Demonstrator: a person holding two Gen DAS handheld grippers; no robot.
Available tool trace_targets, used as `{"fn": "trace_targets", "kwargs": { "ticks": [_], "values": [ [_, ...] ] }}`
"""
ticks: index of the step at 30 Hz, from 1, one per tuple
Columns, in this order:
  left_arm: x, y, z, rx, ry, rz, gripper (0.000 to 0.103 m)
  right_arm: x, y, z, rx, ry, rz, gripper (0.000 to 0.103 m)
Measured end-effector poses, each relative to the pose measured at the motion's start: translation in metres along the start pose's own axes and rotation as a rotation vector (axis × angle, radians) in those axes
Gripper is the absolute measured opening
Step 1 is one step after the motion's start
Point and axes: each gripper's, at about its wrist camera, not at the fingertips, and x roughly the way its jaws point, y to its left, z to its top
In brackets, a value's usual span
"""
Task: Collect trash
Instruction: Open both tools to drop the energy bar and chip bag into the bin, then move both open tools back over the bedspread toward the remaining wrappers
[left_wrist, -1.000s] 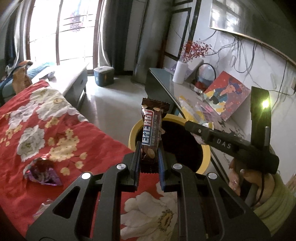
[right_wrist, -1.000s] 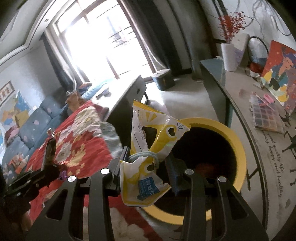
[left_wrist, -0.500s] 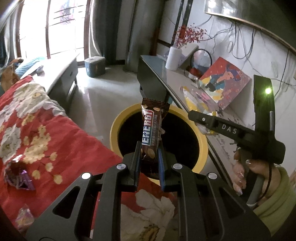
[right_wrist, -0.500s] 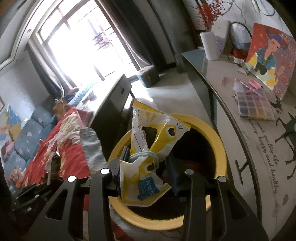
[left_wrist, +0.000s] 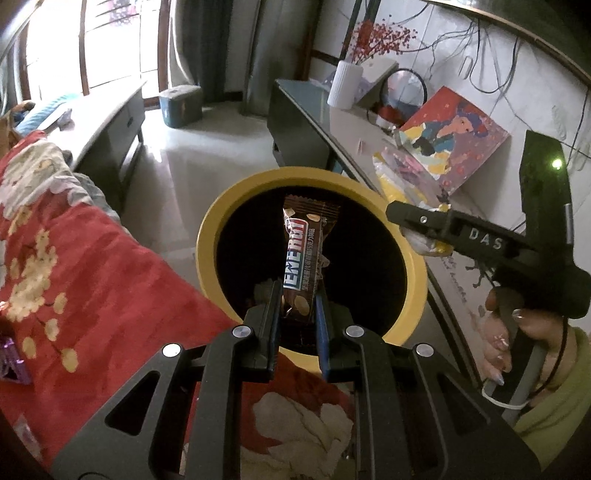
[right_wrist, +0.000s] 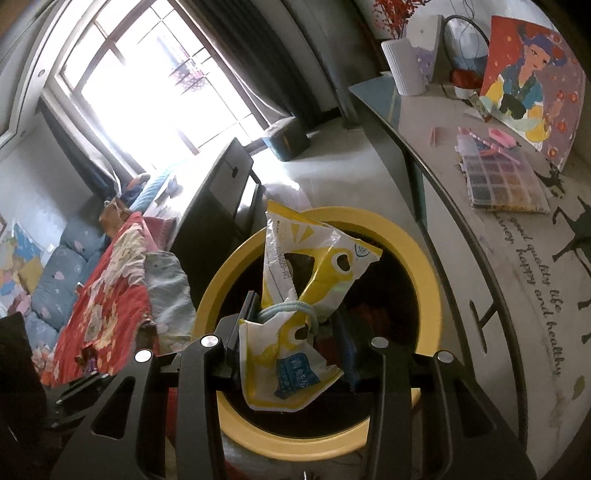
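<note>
The bin's (left_wrist: 207, 236) dark inside swallows whatever's down there, and the purple wrapper (left_wrist: 13, 363) is cut off at the frame edge.

Both hand-held grippers (left_wrist: 297, 308) (right_wrist: 295, 321) clamped — angled downward

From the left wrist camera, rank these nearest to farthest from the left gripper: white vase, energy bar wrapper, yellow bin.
1. energy bar wrapper, clamped in the left gripper.
2. yellow bin, directly below and ahead.
3. white vase, far back on the right-hand counter.
</note>
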Motion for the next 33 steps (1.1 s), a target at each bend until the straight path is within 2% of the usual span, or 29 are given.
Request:
{"fn": "trace_targets", "kwargs": {
  "ticks": [3, 6, 8, 9, 12, 15, 17, 19, 21, 33],
  "values": [
    [0.005, -0.002, -0.001, 0.001, 0.015, -0.010, 0.011, 0.002, -0.001, -0.002, 0.013, 0.003, 0.013, 0.040],
    [0.008, -0.006, -0.001, 0.017, 0.019, -0.011, 0.013, 0.002, 0.000, -0.002, 0.010, -0.002, 0.011, 0.047],
    [0.009, -0.006, -0.001, 0.020, 0.017, -0.004, 0.027, 0.000, 0.000, -0.001, 0.016, -0.006, 0.013, 0.053],
    [0.009, -0.008, 0.000, 0.019, 0.015, -0.003, 0.043, -0.001, 0.000, 0.000, 0.017, -0.016, 0.010, 0.055],
    [0.006, -0.009, -0.001, 0.020, 0.004, -0.001, 0.051, -0.006, 0.000, 0.001, 0.021, -0.032, 0.007, 0.060],
    [-0.002, -0.007, -0.001, 0.012, -0.017, 0.006, 0.067, -0.008, 0.003, 0.002, 0.013, -0.042, 0.005, 0.065],
    [-0.009, -0.006, -0.001, 0.006, -0.033, 0.009, 0.073, -0.010, 0.007, 0.002, 0.001, -0.047, 0.003, 0.067],
    [-0.016, -0.005, 0.000, 0.001, -0.048, 0.016, 0.084, -0.013, 0.013, 0.001, -0.013, -0.054, 0.003, 0.070],
    [-0.024, -0.004, 0.000, -0.007, -0.066, 0.018, 0.089, -0.015, 0.017, 0.002, -0.024, -0.059, 0.004, 0.070],
    [-0.068, 0.009, -0.007, -0.056, -0.160, 0.065, 0.092, -0.040, 0.048, 0.000, -0.102, -0.112, 0.014, 0.073]
  ]
}}
